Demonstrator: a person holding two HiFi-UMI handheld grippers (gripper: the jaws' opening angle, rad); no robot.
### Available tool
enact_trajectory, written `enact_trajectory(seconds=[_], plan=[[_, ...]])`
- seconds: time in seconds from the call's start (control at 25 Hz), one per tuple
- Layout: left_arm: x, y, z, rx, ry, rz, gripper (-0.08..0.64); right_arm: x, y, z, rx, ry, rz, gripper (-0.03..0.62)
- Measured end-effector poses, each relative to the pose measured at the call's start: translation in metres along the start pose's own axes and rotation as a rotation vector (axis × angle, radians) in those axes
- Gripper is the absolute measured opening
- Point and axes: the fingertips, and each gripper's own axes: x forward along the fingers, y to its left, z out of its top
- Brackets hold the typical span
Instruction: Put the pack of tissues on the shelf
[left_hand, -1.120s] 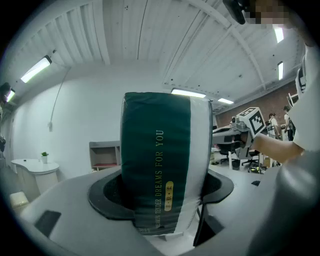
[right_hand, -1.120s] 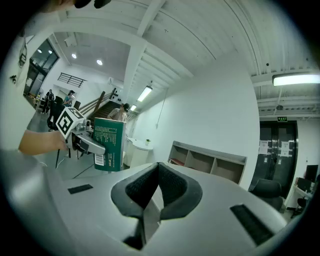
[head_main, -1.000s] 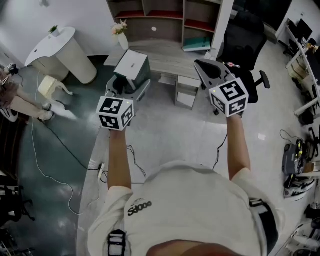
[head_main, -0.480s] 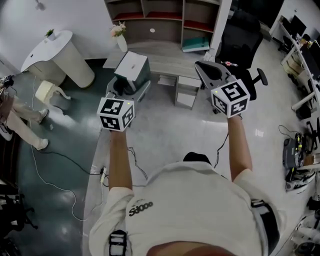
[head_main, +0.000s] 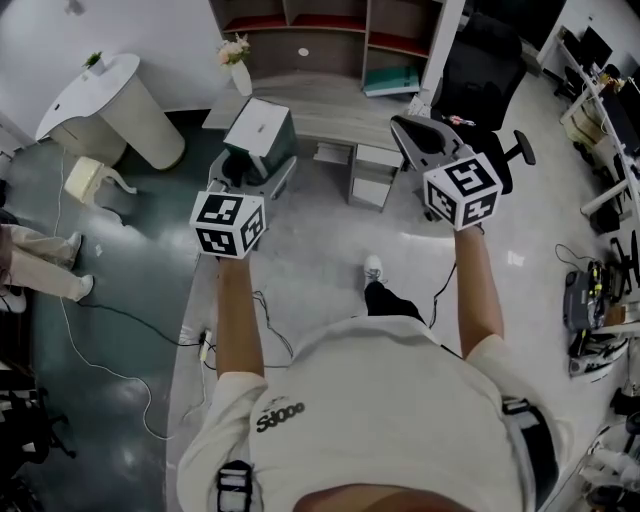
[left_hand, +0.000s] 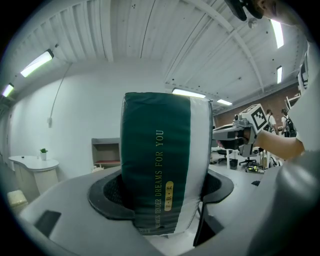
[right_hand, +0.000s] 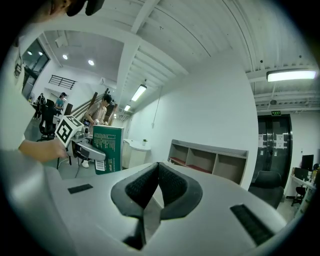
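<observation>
1. The pack of tissues (left_hand: 160, 170) is held upright between the 2 pads of the left tool (head_main: 256, 165), which is clamped on its green-and-white sides.
2. It is kept in the air, short of the table (head_main: 340, 115) and the shelf (head_main: 330, 40) behind.
3. The right tool (right_hand: 152, 187) is seen closed and empty.

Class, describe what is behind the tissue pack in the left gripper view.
Behind the tissue pack, a white wall and one end of the shelf show. The pack hides the rest of the shelf.
</observation>
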Motion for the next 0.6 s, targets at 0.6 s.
enact_trajectory(seconds=[0.6], plan=[[0.129, 0.058, -0.011, 0.0, 0.034, 0.032, 0.377, 0.11, -0.104, -0.04, 0.04, 0.005, 0.025, 0.006]])
